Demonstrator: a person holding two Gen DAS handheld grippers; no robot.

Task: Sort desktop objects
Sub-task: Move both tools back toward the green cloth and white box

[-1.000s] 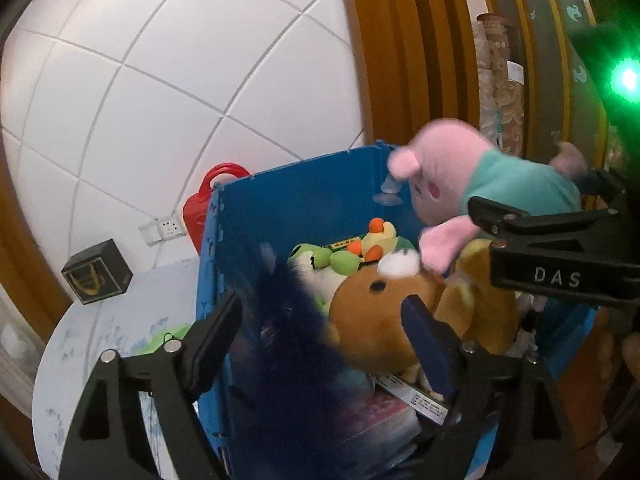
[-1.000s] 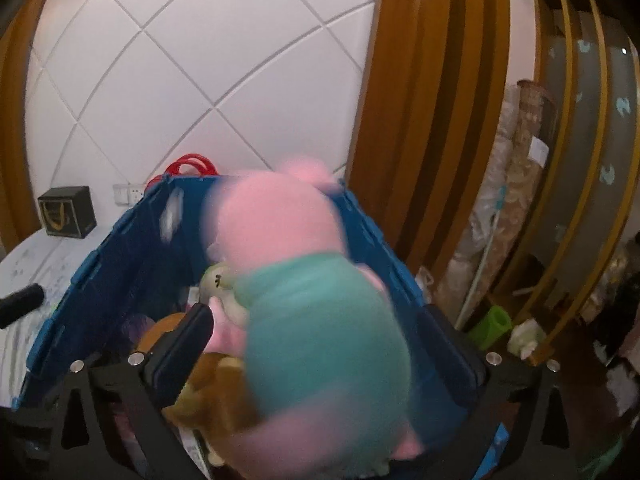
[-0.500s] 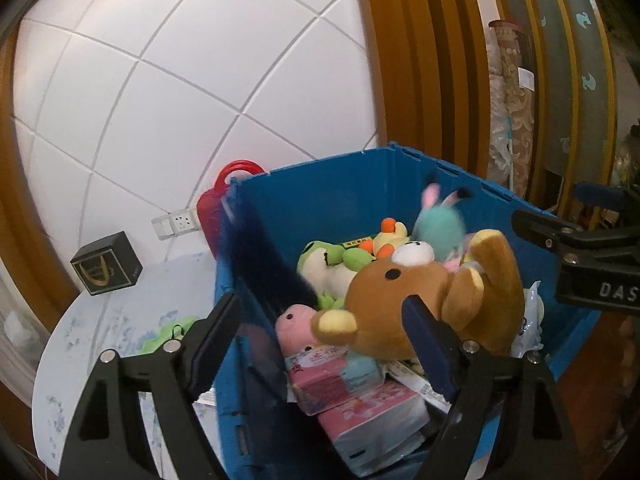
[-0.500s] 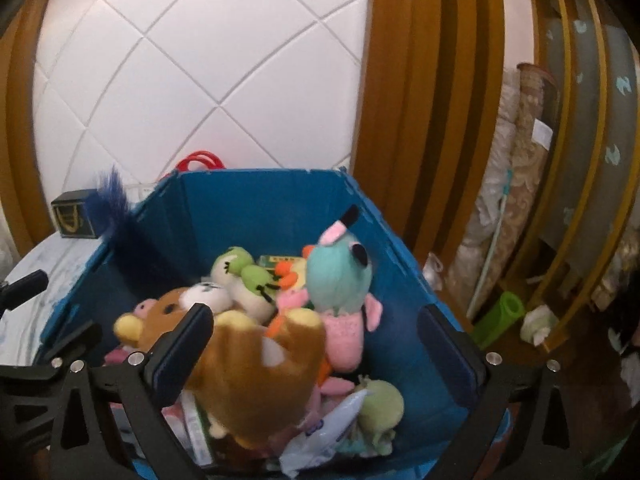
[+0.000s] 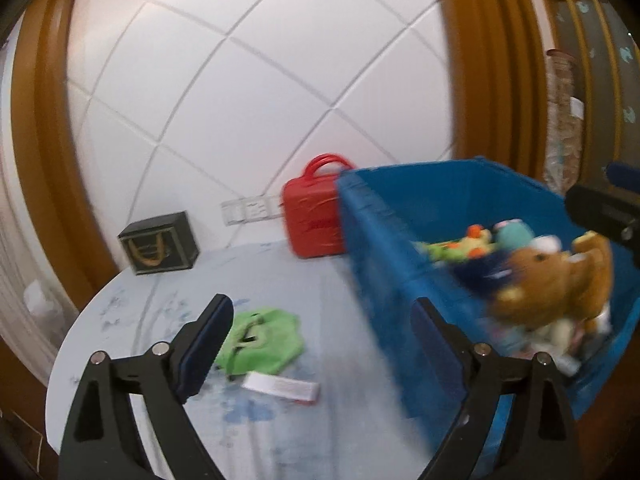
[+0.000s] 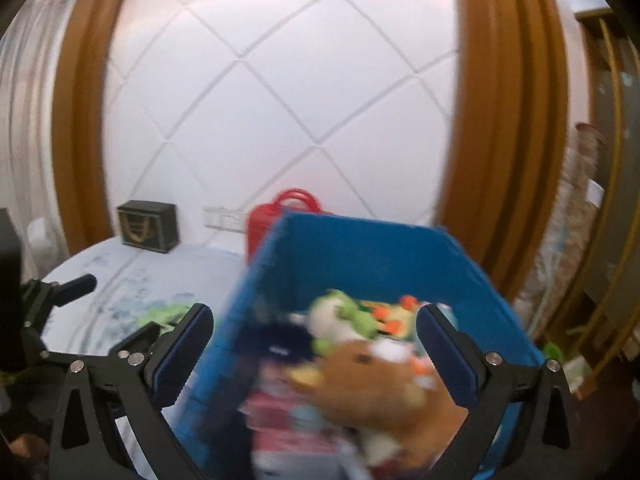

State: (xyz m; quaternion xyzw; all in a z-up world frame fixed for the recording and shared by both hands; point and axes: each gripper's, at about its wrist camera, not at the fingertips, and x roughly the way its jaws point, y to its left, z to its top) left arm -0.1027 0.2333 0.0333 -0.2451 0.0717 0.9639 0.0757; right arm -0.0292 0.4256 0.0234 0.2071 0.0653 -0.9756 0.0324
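On the table (image 5: 280, 280), green pouch (image 5: 262, 334) newly visible, pink plush gone

No legible txt anywhere.

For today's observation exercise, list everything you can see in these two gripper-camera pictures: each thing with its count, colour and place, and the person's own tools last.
Bin: one, blue, on the table's right side, full of toys.
Bear plush: one, brown, on top of the pile in the bin.
Frog plush: one, green with orange bits, at the back of the bin.
Case: one, red with a handle, behind the bin by the wall.
Small box: one, black, at the table's far left.
Green cloth item: one, flat on the table.
White packet: one, white with a red end, just in front of the cloth.
Table: one, pale marbled.
Left gripper: black, jaws opening, nothing between.
Right gripper: black, open, empty.
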